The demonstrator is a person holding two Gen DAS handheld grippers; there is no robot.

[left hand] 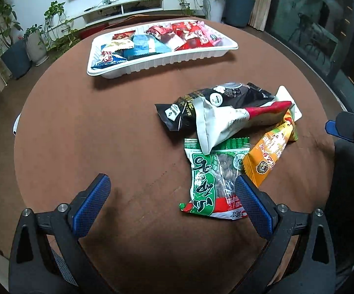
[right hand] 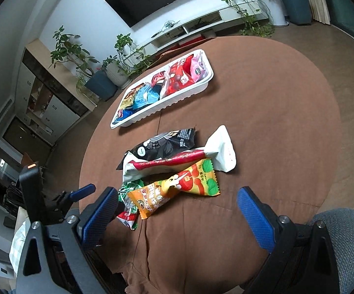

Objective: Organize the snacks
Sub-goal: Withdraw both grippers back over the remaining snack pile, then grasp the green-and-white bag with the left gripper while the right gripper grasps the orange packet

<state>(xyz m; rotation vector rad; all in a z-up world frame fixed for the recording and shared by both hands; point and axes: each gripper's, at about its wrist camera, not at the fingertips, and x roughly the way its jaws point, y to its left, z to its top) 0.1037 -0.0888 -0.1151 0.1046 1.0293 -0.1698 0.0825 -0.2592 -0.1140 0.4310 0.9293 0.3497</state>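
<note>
A white tray (left hand: 167,60) (right hand: 177,98) at the far side of the round brown table holds several blue and red snack packets. Nearer lies a loose pile: a black packet (left hand: 216,98) (right hand: 167,144), a white-and-red packet (left hand: 228,120) (right hand: 177,163), an orange packet (left hand: 267,154) (right hand: 174,191) and a green packet (left hand: 208,183) (right hand: 128,203). My left gripper (left hand: 172,201) is open above the table, its right pad beside the green packet. My right gripper (right hand: 177,210) is open just short of the orange packet. The left gripper's body (right hand: 54,201) shows in the right wrist view.
The brown cloth-covered table (left hand: 103,134) (right hand: 275,122) has bare room left of the pile and right of it. A grey chair cushion (right hand: 348,240) sits at the near edge. Potted plants, a white TV cabinet and a wall screen stand beyond the table.
</note>
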